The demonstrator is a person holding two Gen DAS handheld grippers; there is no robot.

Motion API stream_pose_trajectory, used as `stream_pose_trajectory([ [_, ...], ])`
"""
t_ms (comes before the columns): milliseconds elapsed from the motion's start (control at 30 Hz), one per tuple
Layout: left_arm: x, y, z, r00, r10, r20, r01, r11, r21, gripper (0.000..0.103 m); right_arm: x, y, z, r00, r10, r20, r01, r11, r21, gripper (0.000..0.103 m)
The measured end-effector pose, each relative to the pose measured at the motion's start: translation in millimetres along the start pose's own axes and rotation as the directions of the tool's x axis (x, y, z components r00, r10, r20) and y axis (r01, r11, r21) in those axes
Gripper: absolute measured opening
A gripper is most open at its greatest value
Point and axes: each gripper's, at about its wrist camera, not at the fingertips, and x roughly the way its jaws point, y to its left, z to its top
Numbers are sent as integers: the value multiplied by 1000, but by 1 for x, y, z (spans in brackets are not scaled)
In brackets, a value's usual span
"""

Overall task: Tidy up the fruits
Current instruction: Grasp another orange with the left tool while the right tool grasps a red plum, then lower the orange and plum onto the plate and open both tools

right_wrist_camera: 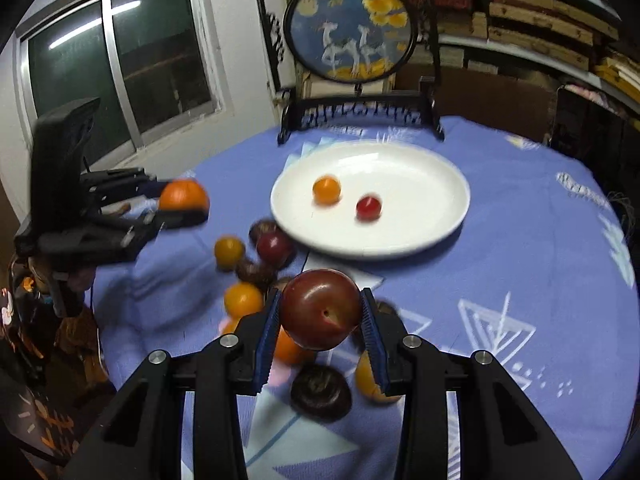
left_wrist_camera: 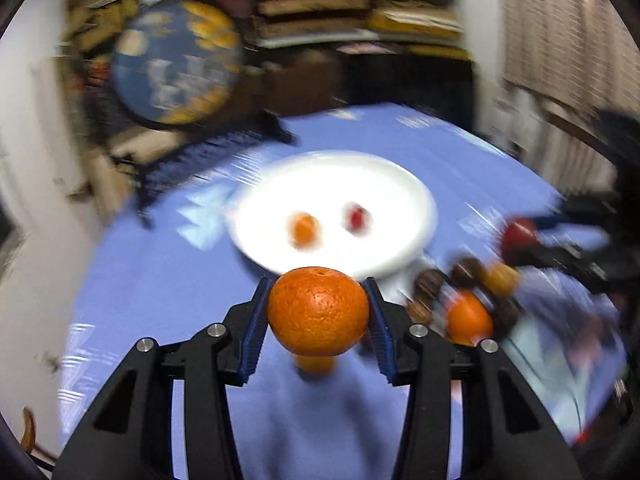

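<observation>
Left gripper: the left gripper (left_wrist_camera: 318, 312) was clamped on an orange (left_wrist_camera: 318, 311), its blue pads (left_wrist_camera: 256, 320) pressed against the fruit's two sides; the orange sat between the fingertips, clear of the cloth.
Left gripper, other view: seen from the right wrist camera it stood at the far left (right_wrist_camera: 182, 204), orange (right_wrist_camera: 184, 195) in its jaws, above the table's left edge.
Right gripper: the right gripper (right_wrist_camera: 320, 312) was closed on a dark red plum (right_wrist_camera: 321, 308), pads touching it on both sides, the plum lifted off the cloth.
Right gripper, other view: at the right edge of the left wrist view, blurred, with a red fruit (left_wrist_camera: 520, 238) at its tip.
Plate: a white plate (right_wrist_camera: 420, 236) lay on the table beyond both grippers, near the middle.
On plate: a small orange fruit (right_wrist_camera: 327, 189) and a small red fruit (right_wrist_camera: 368, 207) lay near each other, apart, in the plate's left half.
Loose pile: the loose fruit (right_wrist_camera: 244, 299) lay on the cloth just left of and before the plate, orange and dark pieces close together; some sat under the right gripper's fingers, among them a dark round one (right_wrist_camera: 321, 397).
Table: covered by a blue cloth (right_wrist_camera: 520, 260) with pale geometric print.
Background: a round painted screen (right_wrist_camera: 352, 28) on a black stand stood at the table's far edge; a window (right_wrist_camera: 120, 64) to its left, stacked shelves (right_wrist_camera: 540, 28) to its right.
Sharpness: the left wrist view was heavily blurred apart from its gripper and orange.
</observation>
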Motion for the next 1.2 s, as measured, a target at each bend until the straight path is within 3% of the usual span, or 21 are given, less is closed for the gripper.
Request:
stream_pose_trajectory([
  [133, 11, 15, 34, 992, 125, 29, -122, 987, -105, 45, -10, -4, 24, 997, -18, 70, 18, 1000, 7, 39],
  [233, 25, 17, 51, 983, 178, 44, -171, 977, -131, 45, -13, -8, 41, 993, -23, 118, 20, 999, 28, 39],
  [567, 86, 12, 80, 987, 160, -1, -159, 979, -130, 45, 12, -43, 85, 984, -33, 173, 17, 995, 96, 39],
  [900, 133, 18, 87, 983, 182, -26, -184, 972, -148, 45, 71, -66, 101, 993, -18, 114, 3, 991, 135, 40],
  [1200, 150, 18, 77, 985, 155, -72, -164, 978, -131, 45, 110, -84, 89, 999, -23, 45, 14, 980, 197, 40],
])
